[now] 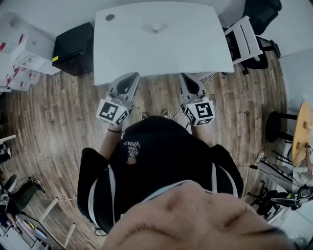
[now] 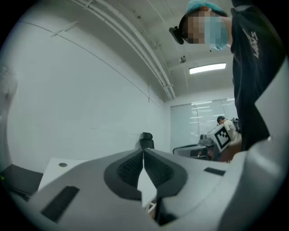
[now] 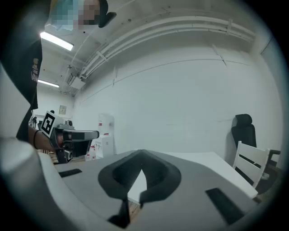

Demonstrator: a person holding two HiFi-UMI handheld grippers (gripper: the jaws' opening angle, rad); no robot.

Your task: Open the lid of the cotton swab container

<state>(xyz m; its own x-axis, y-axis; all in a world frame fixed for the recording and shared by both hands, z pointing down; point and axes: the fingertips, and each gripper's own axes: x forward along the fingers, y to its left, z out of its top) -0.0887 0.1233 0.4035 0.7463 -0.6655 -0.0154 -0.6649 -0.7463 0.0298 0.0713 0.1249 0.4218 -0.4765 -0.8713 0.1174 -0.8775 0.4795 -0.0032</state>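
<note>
The cotton swab container is a small pale round thing on the far middle of the white table; its lid is too small to make out. My left gripper and right gripper hover side by side at the table's near edge, well short of the container. Both are shut, with nothing between the jaws. In the left gripper view the left gripper points level over the tabletop, jaws meeting at the tips. The right gripper shows the same closed jaws. Neither gripper view shows the container.
A black cabinet stands left of the table, with white boxes beyond it. A white folding chair and a black office chair stand to the right. A dark grommet marks the table's far left.
</note>
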